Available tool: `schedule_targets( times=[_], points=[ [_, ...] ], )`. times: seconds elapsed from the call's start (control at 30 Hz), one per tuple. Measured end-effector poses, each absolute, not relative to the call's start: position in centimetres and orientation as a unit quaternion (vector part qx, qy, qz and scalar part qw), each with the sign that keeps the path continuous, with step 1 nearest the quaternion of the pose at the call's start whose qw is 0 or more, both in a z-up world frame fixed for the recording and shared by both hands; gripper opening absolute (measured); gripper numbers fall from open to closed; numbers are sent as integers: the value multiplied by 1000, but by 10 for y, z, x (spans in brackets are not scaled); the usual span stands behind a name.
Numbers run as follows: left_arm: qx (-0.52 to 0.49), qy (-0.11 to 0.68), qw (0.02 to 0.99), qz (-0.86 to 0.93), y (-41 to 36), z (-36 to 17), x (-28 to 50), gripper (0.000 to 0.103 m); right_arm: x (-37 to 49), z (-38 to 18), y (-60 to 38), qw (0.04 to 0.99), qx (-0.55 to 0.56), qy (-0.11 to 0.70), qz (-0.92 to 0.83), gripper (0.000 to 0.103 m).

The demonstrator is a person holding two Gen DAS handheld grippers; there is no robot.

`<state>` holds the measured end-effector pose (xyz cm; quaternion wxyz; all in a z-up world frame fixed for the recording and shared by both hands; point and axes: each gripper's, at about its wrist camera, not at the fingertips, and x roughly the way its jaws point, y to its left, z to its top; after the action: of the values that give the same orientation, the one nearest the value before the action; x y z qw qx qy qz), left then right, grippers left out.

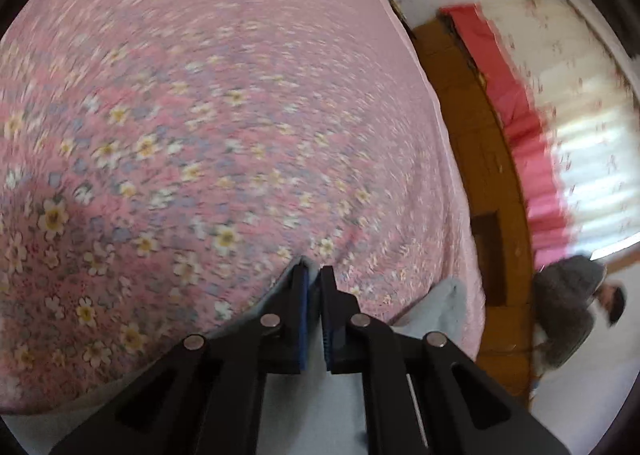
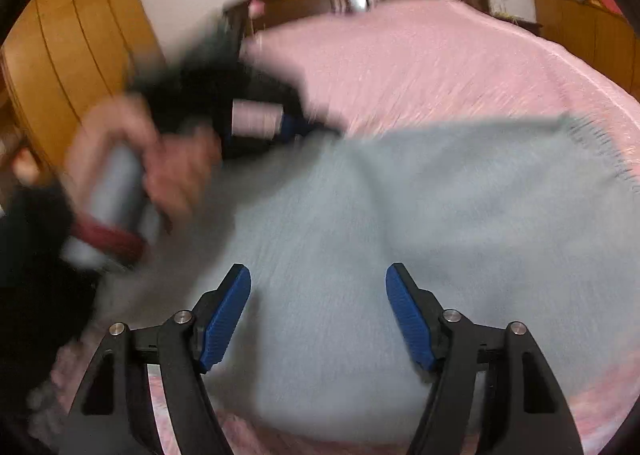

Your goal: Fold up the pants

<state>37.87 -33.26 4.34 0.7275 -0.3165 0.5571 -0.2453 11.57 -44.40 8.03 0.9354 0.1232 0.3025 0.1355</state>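
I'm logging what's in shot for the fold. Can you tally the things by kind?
Pants: 1, pale blue-grey
Bedspread: 1, pink floral
Grippers: 2, left gripper and right gripper
Hand: 1
Total: 5

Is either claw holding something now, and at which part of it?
The left claw is shut on the light grey pants, pinching a fabric edge at its tips. The right claw is open above the pants and holds nothing.
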Motion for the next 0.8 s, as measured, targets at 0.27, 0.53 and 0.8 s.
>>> schedule_targets(
  times=[0.27, 0.53, 0.8],
  points=[
    [-213, 470, 787, -338, -320, 83, 342, 10, 98, 14, -640, 849, 423, 316, -19, 0],
    [-167, 401, 857, -277, -189, 105, 186, 24, 110, 54, -588, 912, 277, 301, -19, 63],
    [-252, 433, 856, -129, -53, 46, 106, 1, 105, 99, -524, 915, 54, 281, -284, 73]
  ],
)
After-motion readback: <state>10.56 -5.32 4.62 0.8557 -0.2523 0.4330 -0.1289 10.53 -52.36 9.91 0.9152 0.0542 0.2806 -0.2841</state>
